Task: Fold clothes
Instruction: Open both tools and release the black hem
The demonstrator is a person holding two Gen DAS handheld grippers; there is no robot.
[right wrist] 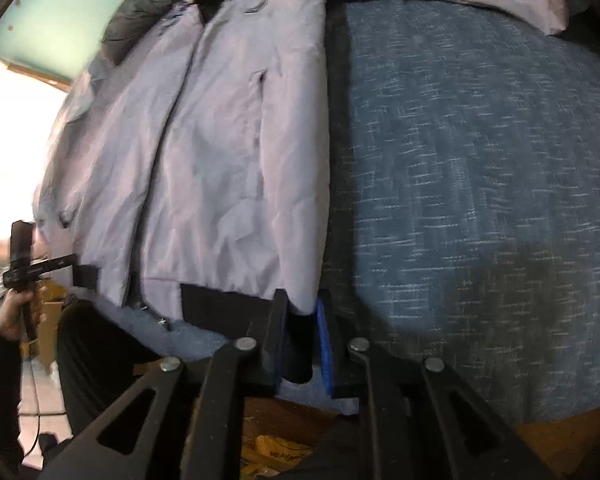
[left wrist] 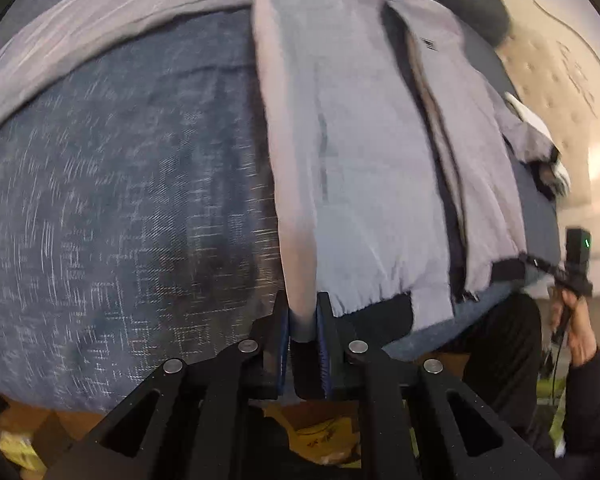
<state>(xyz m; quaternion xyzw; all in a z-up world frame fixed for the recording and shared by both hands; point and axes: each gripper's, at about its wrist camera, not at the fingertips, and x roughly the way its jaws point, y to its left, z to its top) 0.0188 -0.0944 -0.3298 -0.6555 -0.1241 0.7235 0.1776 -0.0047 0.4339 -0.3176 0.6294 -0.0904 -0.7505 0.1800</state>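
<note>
A pale grey jacket (left wrist: 364, 168) lies spread on a blue woven cover (left wrist: 120, 200), front up, its dark hem band toward the bottom of both frames.

In the left wrist view, the left hand-held gripper (left wrist: 303, 320) sits at bottom centre, its jaws pressed together on a folded edge of the jacket near the hem; the fabric runs straight up from the pads. To the left of that edge the blue cover is bare and wide, reaching to a grey sleeve that arcs across the upper left. At the right of this frame the cover's edge drops away, and a person's hand (left wrist: 576, 320) holds the other gripper's handle there.

In the right wrist view, the right hand-held gripper (right wrist: 303, 320) is at bottom centre with the jacket's lower corner, dark band and grey edge, between its jaws; the blue pad at right shows a sliver of gap, so I cannot tell whether the pads press. Right of the jacket's long straight edge, the cover (right wrist: 480, 180) lies open across most of the frame.

Only this view shows the jacket's collar at the top and a chest pocket slit; only the left view shows a quilted mattress (left wrist: 560, 80) at upper right.
</note>
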